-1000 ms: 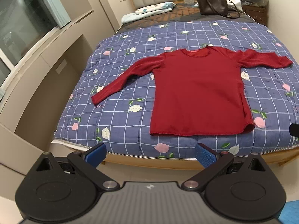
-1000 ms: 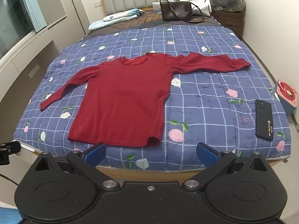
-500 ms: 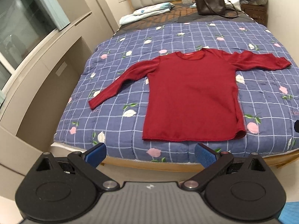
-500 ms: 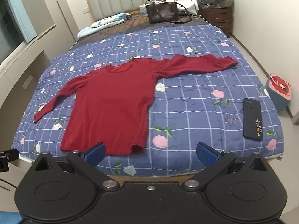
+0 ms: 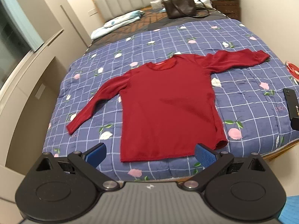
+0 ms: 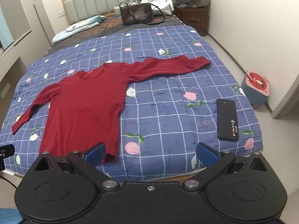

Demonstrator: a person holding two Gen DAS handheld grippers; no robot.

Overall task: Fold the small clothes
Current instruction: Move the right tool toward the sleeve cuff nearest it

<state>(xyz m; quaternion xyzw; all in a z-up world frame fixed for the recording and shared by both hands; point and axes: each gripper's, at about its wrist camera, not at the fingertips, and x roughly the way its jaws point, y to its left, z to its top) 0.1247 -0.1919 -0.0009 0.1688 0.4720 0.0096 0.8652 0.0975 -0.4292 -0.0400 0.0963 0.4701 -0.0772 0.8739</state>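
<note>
A red long-sleeved top (image 5: 168, 110) lies flat and face up on the blue checked quilt (image 5: 186, 43) of the bed, neckline toward the headboard, hem near the foot edge, both sleeves spread outward. The left gripper (image 5: 149, 154) hangs at the foot of the bed, just short of the hem, its blue-padded fingers (image 5: 95, 154) wide apart and holding nothing. The right gripper (image 6: 150, 154) sits beside the hem's right corner, fingers likewise spread and empty, not touching the cloth. A dark phone (image 6: 227, 119) rests on the quilt, well apart from the top. A brown handbag (image 6: 136, 15) stands near the headboard. A small round stool (image 6: 255, 88) sits on the floor beside the bed.
</note>
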